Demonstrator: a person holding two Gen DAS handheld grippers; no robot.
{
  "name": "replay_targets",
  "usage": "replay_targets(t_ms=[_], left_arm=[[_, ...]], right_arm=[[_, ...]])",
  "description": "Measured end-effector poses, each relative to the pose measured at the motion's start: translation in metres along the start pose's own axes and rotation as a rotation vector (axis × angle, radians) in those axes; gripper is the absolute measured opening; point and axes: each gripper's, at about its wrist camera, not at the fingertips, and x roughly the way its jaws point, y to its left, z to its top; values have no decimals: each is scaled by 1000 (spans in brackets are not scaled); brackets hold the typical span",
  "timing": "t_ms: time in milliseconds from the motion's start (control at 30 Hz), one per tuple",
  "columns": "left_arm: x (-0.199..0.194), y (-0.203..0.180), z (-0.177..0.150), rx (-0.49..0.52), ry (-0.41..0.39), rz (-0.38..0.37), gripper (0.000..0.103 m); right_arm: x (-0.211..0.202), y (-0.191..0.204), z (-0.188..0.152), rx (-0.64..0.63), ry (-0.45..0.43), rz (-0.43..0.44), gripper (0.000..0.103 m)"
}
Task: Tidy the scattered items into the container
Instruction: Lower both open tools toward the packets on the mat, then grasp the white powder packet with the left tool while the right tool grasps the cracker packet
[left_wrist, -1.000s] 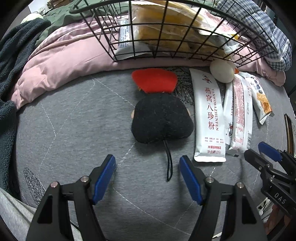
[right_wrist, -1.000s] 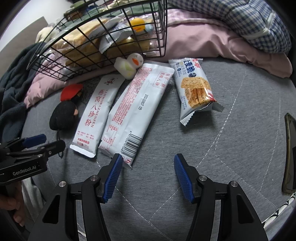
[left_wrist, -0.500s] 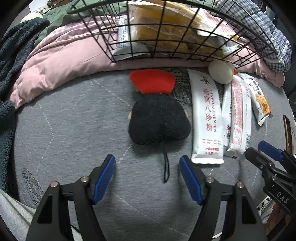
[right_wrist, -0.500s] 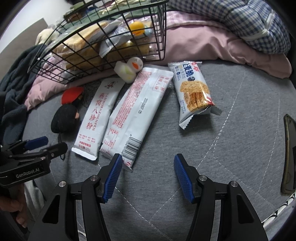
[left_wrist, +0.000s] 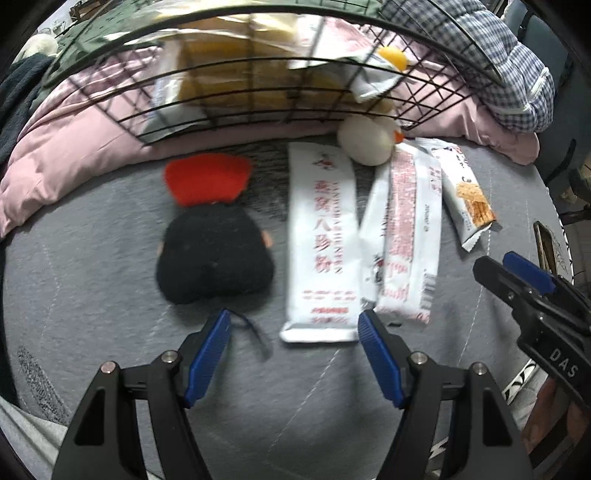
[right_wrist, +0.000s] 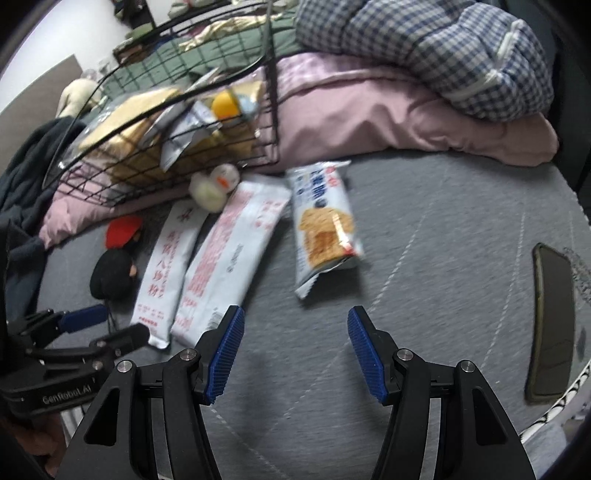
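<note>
A black wire basket (left_wrist: 258, 110) (right_wrist: 177, 155) holding bread and packets rests on pink bedding. On the grey sheet before it lie a black plush with a red hat (left_wrist: 212, 251) (right_wrist: 112, 271), a white sachet with red lettering (left_wrist: 323, 243) (right_wrist: 168, 266), a longer pink-printed sachet (left_wrist: 406, 236) (right_wrist: 229, 254), a cracker packet (left_wrist: 467, 199) (right_wrist: 323, 229) and a white duck toy (left_wrist: 365, 138) (right_wrist: 212, 186). My left gripper (left_wrist: 293, 356) is open, just short of the white sachet's near end. My right gripper (right_wrist: 293, 354) is open, below the cracker packet.
A dark phone (right_wrist: 552, 325) lies at the right edge of the sheet. A pink duvet (right_wrist: 388, 114) and a checked pillow (right_wrist: 424, 48) bound the back. A dark blanket (left_wrist: 14, 96) lies at the left.
Both grippers have moved forward and to the right. The left gripper has shifted from in front of the plush towards the white sachet. The right gripper has neared the cracker packet. Both stay open.
</note>
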Motion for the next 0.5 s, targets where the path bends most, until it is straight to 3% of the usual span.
replay_targets(t_ms=[267,500], left_arm=[[21,4,19,-13,-1,24,75],[25,2,37,-16,-25,33,75]], right_arm=[[9,-12,6,4,4,-6,59],[41,-16,35,-25,15,-30,59]])
